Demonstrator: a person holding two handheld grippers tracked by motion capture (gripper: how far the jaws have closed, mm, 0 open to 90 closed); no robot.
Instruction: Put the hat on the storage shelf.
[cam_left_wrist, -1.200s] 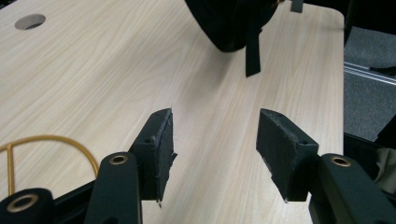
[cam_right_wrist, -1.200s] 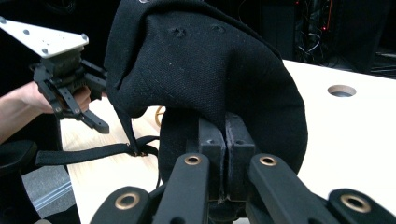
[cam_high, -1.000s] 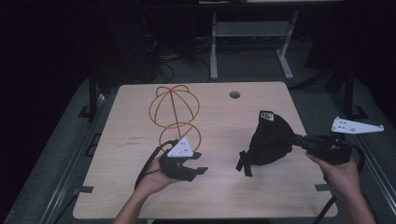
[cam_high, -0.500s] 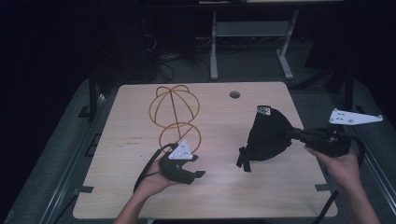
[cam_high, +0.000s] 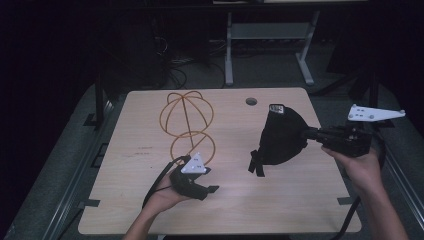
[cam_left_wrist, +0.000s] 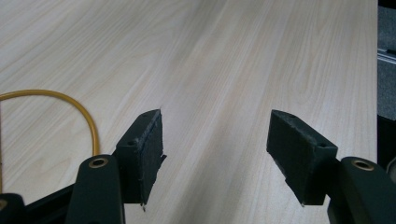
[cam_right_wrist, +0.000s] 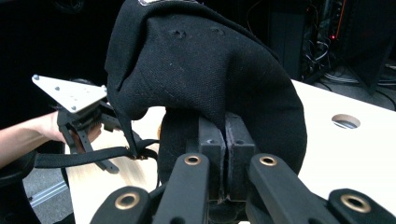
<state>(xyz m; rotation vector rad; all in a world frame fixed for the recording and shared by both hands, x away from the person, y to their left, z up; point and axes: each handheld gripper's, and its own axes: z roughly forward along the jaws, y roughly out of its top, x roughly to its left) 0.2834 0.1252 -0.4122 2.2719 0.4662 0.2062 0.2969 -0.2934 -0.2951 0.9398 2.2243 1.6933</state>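
Two grippers are held over a light wooden table. At the right of the high view, the right gripper is carried above the table's right edge in a hand, with its grey three-cornered plate raised above it. Its jaws are pressed tightly together on the fabric of a black cap, which hangs from them toward the left with its lower edge at or just above the tabletop; whether it touches cannot be told. In the right gripper view the cap is seen bulging up over the closed jaws, and a black strap trails from it to the left. The same strap is seen in the high view hanging down at the cap's near left side.

At the near left of the table, the left gripper is held low in the other hand, pointing right. In the left gripper view its jaws are spread wide with nothing between them, bare wood lying beyond the pads.

Just beyond the left gripper, a yellow wire frame of looped rings is seen standing on the table's far left half, well apart from the cap. A round hole is seen in the tabletop near the far edge.
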